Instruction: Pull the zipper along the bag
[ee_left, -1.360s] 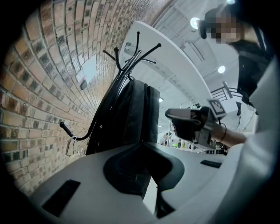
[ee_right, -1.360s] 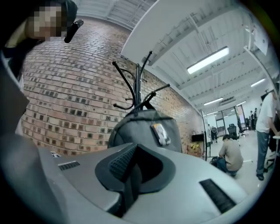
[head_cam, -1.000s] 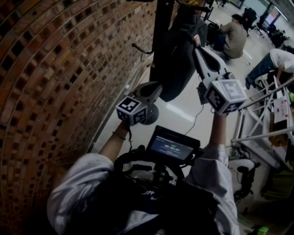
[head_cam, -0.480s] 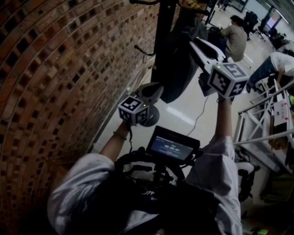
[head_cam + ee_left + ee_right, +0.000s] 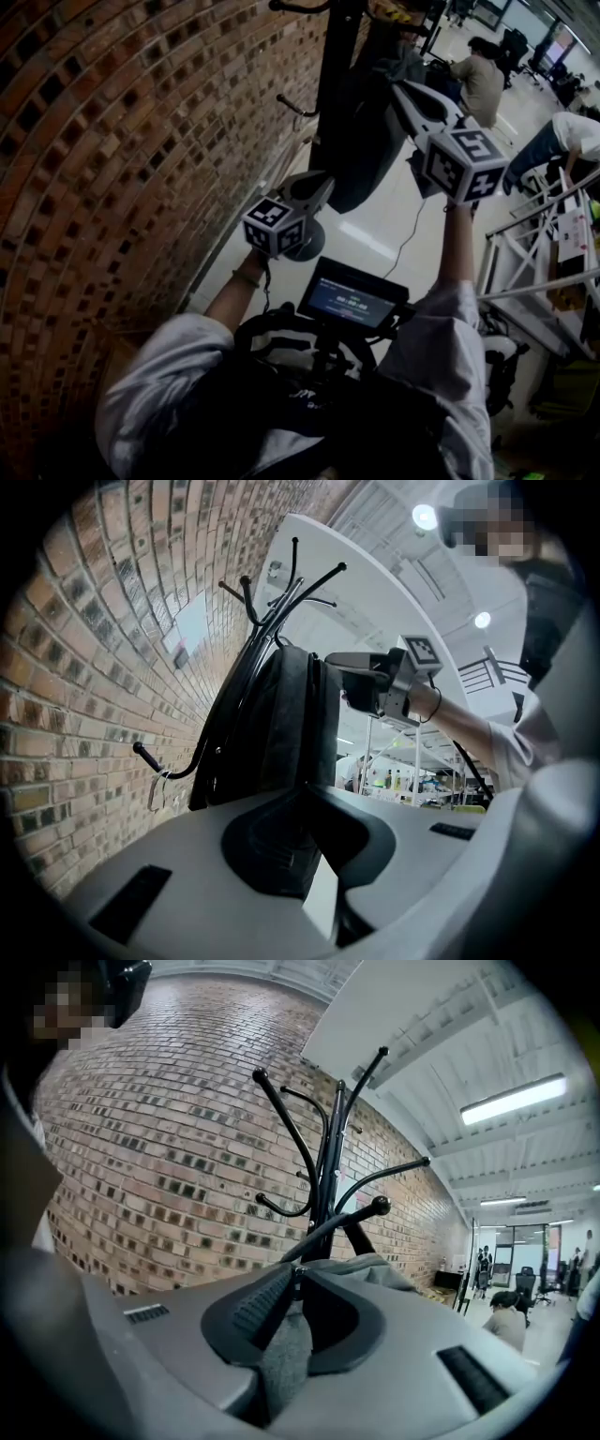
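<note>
A dark bag (image 5: 361, 141) hangs on a black coat stand (image 5: 333, 84) beside the brick wall. My left gripper (image 5: 323, 185) is shut on the bag's lower end, and in the left gripper view the dark fabric (image 5: 291, 724) runs down into the left gripper (image 5: 305, 794). My right gripper (image 5: 399, 86) is up at the bag's top. Its jaws are closing, and the tips of the right gripper (image 5: 295, 1274) pinch a small zipper pull, with grey bag fabric (image 5: 286, 1354) lying between the jaws. The right gripper (image 5: 336, 679) also shows against the bag's upper side.
The brick wall (image 5: 112, 141) is close on the left, with a hook (image 5: 150, 757) fixed to it. The stand's round base (image 5: 305, 234) rests on the floor. People sit at the back (image 5: 478, 80). A white metal frame (image 5: 534, 244) is on the right. A small monitor (image 5: 352, 295) hangs at my chest.
My right gripper has moved a little up and away along the bag's top. The left gripper has kept its hold low on the bag.
</note>
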